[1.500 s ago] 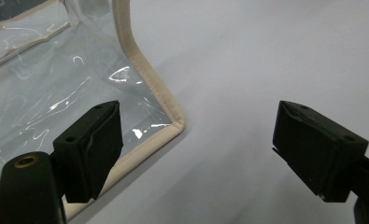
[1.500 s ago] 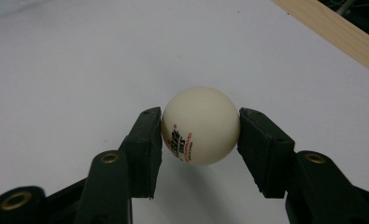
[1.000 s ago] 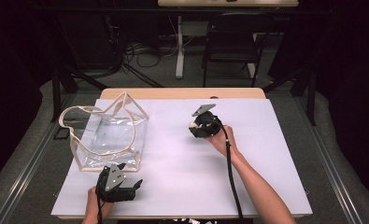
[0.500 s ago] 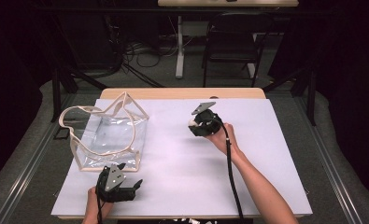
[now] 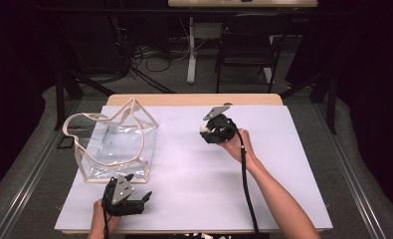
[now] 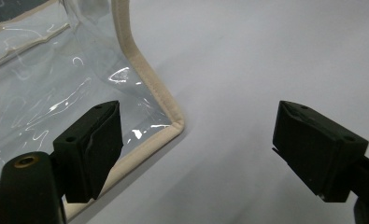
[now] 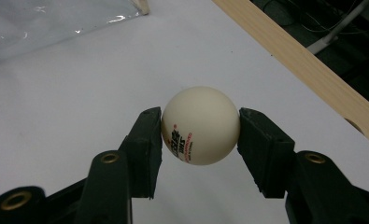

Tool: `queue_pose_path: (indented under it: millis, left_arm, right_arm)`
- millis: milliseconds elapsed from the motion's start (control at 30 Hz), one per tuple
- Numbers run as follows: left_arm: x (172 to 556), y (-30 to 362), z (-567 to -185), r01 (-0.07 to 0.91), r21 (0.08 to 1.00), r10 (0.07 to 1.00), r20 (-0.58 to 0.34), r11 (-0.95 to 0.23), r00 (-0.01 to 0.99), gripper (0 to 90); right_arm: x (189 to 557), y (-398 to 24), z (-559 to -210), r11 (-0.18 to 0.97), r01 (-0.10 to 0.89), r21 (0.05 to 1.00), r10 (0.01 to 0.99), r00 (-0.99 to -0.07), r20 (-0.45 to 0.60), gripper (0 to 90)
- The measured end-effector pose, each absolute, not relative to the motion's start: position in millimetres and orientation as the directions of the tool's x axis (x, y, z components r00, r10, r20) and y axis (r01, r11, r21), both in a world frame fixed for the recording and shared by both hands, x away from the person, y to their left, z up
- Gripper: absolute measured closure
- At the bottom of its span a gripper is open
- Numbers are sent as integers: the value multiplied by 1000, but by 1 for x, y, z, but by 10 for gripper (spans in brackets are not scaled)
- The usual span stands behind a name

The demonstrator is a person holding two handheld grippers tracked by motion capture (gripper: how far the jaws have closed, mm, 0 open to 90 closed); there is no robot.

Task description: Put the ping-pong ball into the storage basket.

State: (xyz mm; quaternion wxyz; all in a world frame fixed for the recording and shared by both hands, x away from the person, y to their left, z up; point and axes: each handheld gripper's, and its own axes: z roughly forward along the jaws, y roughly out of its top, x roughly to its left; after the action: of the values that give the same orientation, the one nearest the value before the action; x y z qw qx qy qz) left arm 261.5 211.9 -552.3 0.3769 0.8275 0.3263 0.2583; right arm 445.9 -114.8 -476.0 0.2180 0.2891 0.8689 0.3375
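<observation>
Gripping a cream table-tennis ball (image 7: 201, 125) between its two jaws, the right gripper (image 5: 207, 130) hangs above the white table (image 5: 194, 184), well to the right of the clear bag (image 5: 115, 144). Against the frame a second ago it sits a touch nearer the bag and higher toward the far wooden edge (image 5: 194, 99); the shift is slight. Red and dark print marks the ball's lower face. The left gripper (image 6: 196, 144) has not moved: it rests at the near edge, just below the bag's front corner, jaws spread wide with nothing between them. Its left jaw overlaps the bag's beige piping (image 6: 145, 88) in the left gripper view. The bag lies where it was, handles (image 5: 92, 122) looped upward.
</observation>
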Motion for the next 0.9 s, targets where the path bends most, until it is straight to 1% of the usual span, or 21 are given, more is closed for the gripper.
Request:
queue_pose_path:
  millis: [900]
  left_arm:
    - [262, 212, -552, 346, 793, 734, 178, -501, 655, 164]
  right_arm:
    - [442, -112, -454, 621, 325, 714, 630, -748, -208, 504]
